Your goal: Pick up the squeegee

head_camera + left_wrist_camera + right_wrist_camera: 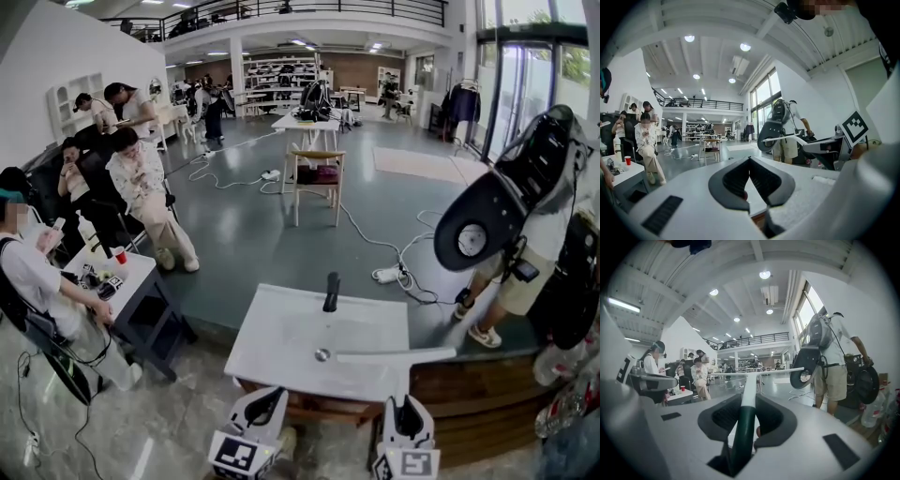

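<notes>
Over the table [281, 328], the right gripper [406, 407] clamps the squeegee [394, 355] by its handle, with the blade out ahead and seemingly clear of the top. The left gripper [265, 407] is pinched together on nothing. The pickup looks essentially done.

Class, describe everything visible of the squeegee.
The squeegee is T-shaped: a straight handle, dark green at the near end, white further out, joins a long thin white crossbar. It looks like plastic. The right gripper is shut on the green part, holding it pointing forward, roughly level. From the head view the crossbar lies over the white table; contact cannot be told.
</notes>
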### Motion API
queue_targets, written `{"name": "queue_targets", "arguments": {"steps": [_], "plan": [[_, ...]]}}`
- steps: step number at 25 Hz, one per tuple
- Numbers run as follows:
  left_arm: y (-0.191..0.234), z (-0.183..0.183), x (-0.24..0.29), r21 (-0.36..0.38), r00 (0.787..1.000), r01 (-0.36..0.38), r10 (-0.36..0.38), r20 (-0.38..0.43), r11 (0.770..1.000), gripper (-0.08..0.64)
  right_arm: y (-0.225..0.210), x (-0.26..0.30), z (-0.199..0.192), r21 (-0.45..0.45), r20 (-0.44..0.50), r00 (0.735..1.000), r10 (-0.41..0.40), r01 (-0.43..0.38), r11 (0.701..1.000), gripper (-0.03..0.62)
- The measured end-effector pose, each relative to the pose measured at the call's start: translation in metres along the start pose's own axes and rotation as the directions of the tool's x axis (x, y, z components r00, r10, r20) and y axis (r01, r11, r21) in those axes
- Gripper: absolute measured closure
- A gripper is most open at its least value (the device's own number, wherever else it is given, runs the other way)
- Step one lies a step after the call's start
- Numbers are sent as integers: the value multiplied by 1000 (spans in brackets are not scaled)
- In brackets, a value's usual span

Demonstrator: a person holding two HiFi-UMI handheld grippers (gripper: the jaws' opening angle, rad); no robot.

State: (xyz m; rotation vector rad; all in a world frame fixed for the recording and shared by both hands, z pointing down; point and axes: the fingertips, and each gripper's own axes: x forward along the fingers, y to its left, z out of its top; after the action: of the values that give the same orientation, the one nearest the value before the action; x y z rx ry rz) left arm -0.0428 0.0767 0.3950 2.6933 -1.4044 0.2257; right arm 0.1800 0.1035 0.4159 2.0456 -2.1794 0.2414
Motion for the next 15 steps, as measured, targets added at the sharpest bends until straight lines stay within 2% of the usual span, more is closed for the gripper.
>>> {"name": "queue_targets", "arguments": {"steps": [15], "plan": [[10, -5, 9, -11, 1000, 1, -1, 5, 1000, 557, 5, 12, -8, -23, -30, 1000, 2, -3, 1000, 503]]}}
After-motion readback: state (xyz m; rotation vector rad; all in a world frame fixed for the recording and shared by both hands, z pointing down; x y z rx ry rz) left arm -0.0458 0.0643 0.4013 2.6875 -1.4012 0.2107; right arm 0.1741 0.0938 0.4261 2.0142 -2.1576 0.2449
